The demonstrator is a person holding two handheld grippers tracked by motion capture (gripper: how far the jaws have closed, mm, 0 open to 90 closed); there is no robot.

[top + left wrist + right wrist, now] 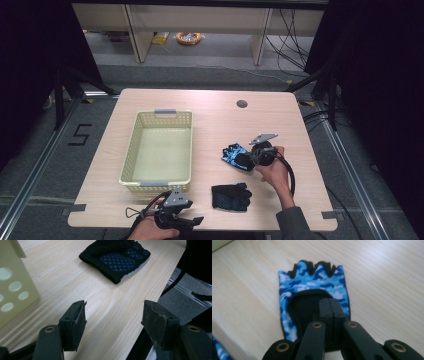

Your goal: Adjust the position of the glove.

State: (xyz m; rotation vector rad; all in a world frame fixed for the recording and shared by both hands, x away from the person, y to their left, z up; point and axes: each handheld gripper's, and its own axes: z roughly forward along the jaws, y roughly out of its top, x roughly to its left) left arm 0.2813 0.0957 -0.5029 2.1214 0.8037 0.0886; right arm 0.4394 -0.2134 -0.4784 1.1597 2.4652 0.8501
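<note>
A blue camouflage fingerless glove (234,155) (312,286) lies flat on the table, right of centre. My right gripper (248,159) (333,307) reaches it from the right, its jaws pressed together on the glove's black wrist edge. A second glove, black with a blue dotted palm (230,196) (117,258), lies nearer the front edge. My left gripper (195,220) (113,320) hovers low at the front edge, left of the black glove and pointing towards it. Its jaws stand wide open with only bare wood between them.
A cream perforated basket (160,116) (15,287) stands empty on the left half of the wooden table (280,120). A round cable hole (242,103) sits near the far edge. The table's front edge runs just right of the left gripper.
</note>
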